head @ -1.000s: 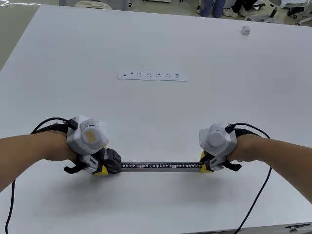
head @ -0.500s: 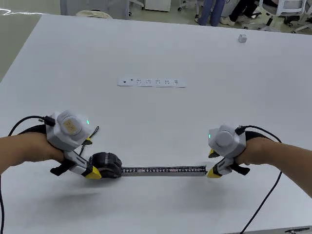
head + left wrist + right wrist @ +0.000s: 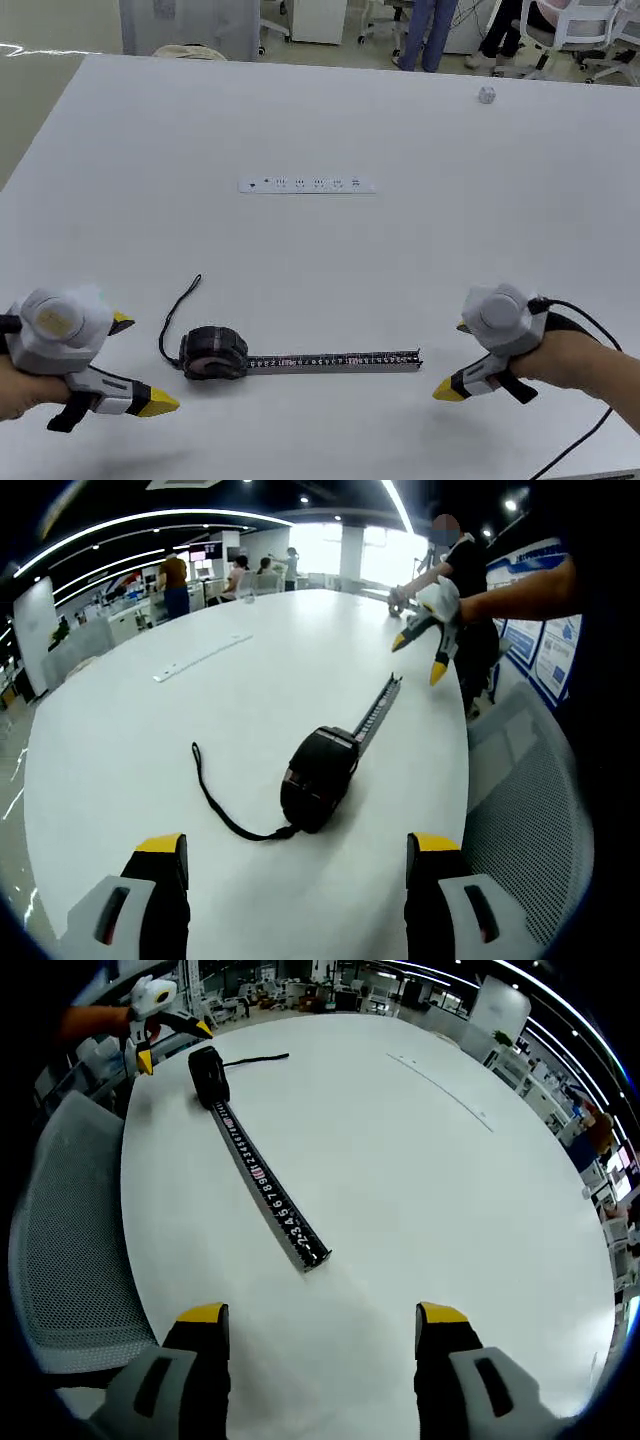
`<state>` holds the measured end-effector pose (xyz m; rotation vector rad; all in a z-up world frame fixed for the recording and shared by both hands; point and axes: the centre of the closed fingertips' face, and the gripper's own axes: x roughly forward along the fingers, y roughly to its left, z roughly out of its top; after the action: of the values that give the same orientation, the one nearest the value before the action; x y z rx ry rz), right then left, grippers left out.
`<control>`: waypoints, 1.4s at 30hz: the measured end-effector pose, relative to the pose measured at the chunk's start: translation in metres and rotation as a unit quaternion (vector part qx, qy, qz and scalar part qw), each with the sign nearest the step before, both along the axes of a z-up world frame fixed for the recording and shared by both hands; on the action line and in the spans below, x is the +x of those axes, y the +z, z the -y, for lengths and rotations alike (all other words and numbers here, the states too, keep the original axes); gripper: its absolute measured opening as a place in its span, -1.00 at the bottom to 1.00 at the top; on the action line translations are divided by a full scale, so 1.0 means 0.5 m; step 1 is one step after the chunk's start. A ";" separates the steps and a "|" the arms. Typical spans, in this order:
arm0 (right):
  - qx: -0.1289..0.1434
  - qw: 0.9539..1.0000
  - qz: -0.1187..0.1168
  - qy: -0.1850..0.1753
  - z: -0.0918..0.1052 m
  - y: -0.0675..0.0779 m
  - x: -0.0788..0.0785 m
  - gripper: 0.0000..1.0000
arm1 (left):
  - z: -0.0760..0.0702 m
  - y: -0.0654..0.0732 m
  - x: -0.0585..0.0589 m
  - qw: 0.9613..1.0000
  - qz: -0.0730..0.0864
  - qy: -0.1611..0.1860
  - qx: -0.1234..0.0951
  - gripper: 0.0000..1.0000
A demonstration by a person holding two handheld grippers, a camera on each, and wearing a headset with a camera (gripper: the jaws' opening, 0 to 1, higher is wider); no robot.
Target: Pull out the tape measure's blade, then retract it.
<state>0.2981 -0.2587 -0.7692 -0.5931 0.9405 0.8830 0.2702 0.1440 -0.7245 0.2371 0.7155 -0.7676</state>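
1. Open-plan office or lab hall: a large white table [image 3: 300,100] with a power strip [image 3: 306,185] well ahead of the left gripper [image 3: 145,362].
2. Swivel chairs [image 3: 575,30] and standing people [image 3: 425,25] far beyond the right gripper [image 3: 450,360].
3. Ceiling light strips [image 3: 130,520] overhead; a mesh chair [image 3: 60,1240] to that gripper's left.

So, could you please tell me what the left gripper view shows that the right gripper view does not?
Left gripper view: the black tape measure case up close, with the right gripper beyond the steel blade's tip. Right gripper view: readable numerals on that extended blade, with the left gripper beyond the case. Both: the tape lying ungripped on the white table, black strap trailing, own jaws open.
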 end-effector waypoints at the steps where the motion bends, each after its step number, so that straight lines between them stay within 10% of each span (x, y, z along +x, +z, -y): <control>1: 0.009 1.000 0.006 -0.017 0.003 0.004 -0.001 0.59 | -0.012 0.003 0.000 1.000 0.001 0.016 -0.008 0.74; 5: 0.067 0.994 0.039 -0.079 0.006 0.033 -0.013 0.82 | -0.070 0.023 -0.013 0.997 0.013 0.075 -0.031 0.76; 17: 0.102 0.982 0.095 -0.124 0.041 0.087 -0.084 1.00 | -0.133 0.105 -0.067 0.985 0.072 0.141 -0.073 1.00; 27: 0.144 0.968 0.125 -0.164 0.068 0.135 -0.133 1.00 | -0.177 0.107 -0.132 0.978 0.066 0.182 -0.074 1.00; 42: 0.132 0.969 0.128 -0.162 0.079 0.140 -0.174 1.00 | -0.211 0.101 -0.209 0.968 0.060 0.230 -0.078 1.00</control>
<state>0.2110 -0.2980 -0.6992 -0.3016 0.6474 0.6060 0.1655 0.2496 -0.6741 -0.0289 0.5613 -0.3592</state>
